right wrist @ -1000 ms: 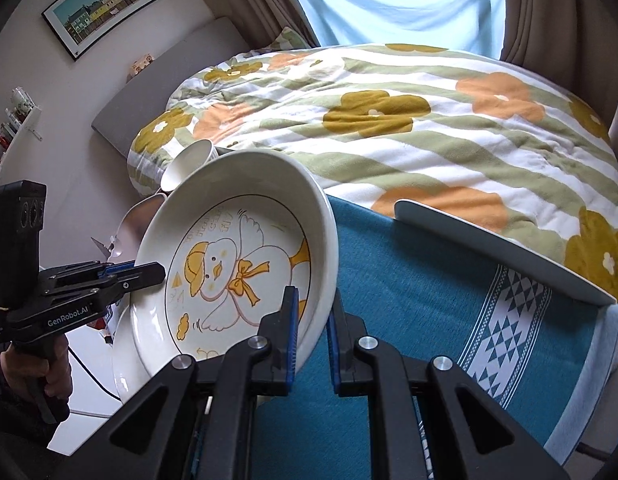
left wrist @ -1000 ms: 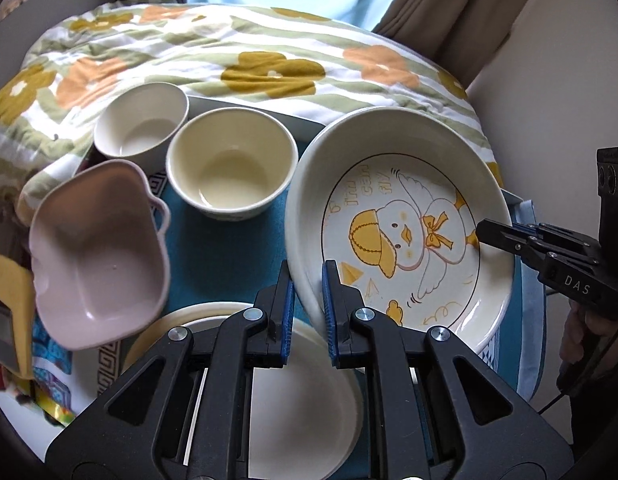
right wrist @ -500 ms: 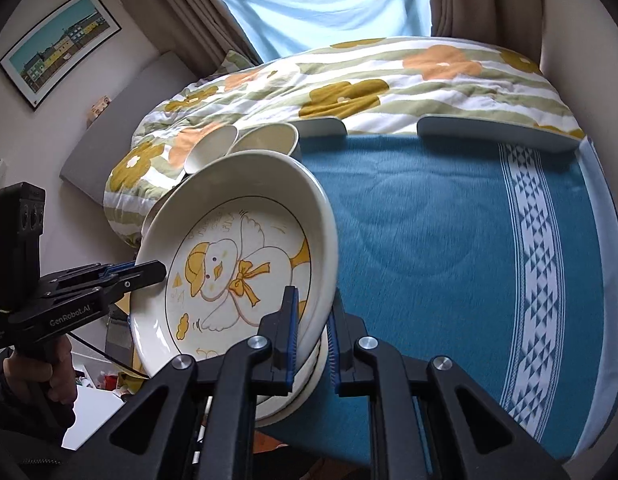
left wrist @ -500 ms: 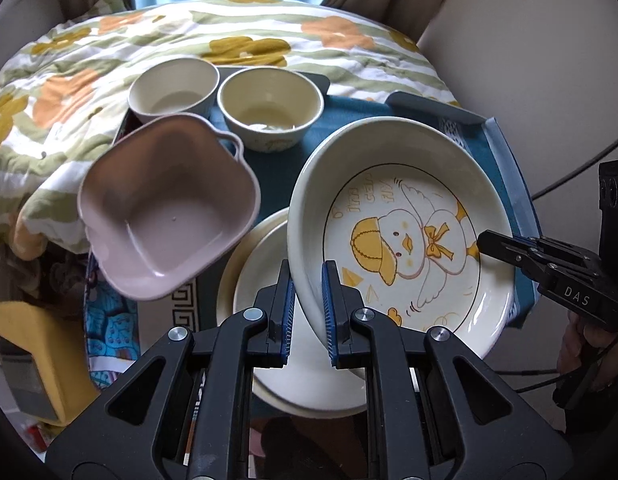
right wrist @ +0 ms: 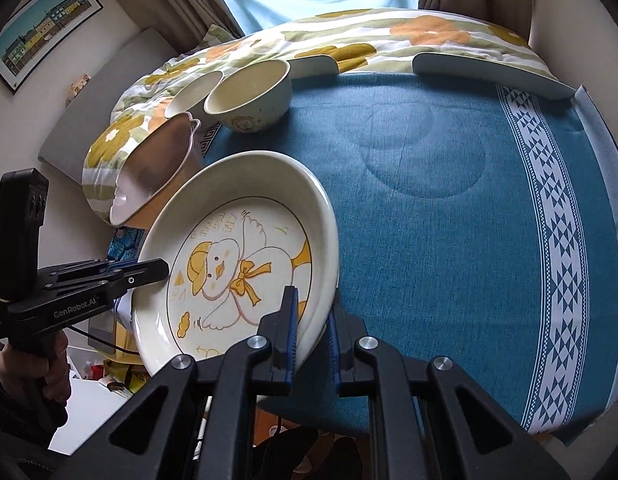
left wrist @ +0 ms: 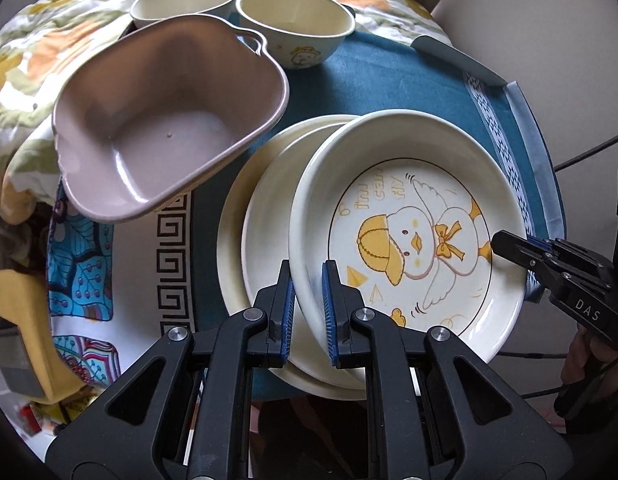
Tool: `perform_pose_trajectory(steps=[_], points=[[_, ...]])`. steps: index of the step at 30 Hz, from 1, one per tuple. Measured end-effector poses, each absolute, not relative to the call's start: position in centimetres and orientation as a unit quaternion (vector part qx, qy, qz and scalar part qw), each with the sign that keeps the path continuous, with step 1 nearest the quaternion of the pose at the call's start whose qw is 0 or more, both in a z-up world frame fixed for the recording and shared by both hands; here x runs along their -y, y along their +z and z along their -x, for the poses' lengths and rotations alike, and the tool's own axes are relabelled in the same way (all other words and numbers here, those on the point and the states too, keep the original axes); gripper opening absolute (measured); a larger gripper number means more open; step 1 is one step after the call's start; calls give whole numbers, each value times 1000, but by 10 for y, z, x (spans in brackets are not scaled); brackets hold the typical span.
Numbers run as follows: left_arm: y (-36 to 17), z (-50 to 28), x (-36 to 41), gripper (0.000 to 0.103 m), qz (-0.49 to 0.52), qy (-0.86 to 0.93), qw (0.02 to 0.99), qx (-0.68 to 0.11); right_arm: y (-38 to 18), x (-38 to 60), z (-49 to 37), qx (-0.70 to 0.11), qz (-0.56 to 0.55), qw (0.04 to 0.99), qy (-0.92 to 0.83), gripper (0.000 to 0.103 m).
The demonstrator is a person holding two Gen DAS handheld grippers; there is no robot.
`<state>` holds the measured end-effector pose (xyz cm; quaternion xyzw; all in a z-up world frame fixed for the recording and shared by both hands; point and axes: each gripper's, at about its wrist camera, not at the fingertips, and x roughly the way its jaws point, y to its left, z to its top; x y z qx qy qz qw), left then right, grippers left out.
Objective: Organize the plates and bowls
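Here, duck plate (left wrist: pixel 409 236) rim between both fingers (left wrist: pixel 287 304), tilted.

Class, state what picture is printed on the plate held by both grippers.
A yellow-capped duck with a yellow bow on the cream plate; clearest in the left wrist view.

Both tools are matte black plastic with angular, triangular-cutout arms joined by round silver screws. The left claw (left wrist: pixel 309 300) has two narrow fingers faced with ribbed blue pads (left wrist: pixel 288 304), and white "GenRobot.AI" lettering shows on its side in the right wrist view. The right claw (right wrist: pixel 312 328) is built alike, stamped "DAS", with a thin black cable (left wrist: pixel 581 156) trailing away. Bare skin shows on each gripping hand (right wrist: pixel 55 364).
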<state>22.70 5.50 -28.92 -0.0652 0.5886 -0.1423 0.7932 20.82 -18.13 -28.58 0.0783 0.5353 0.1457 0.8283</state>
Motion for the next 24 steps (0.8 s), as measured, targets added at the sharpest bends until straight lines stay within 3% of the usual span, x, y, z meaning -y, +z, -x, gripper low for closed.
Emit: perform_pose_trajectory(steps=[12,24], points=[[-302,-233,-40,13,51,-132,792,-593,-284,182,-204,-533,-71,831,144,12],[-294,-227,-17,15,-55,-92,814,-571,-285,180,-204,-531,-70,830,153,12]])
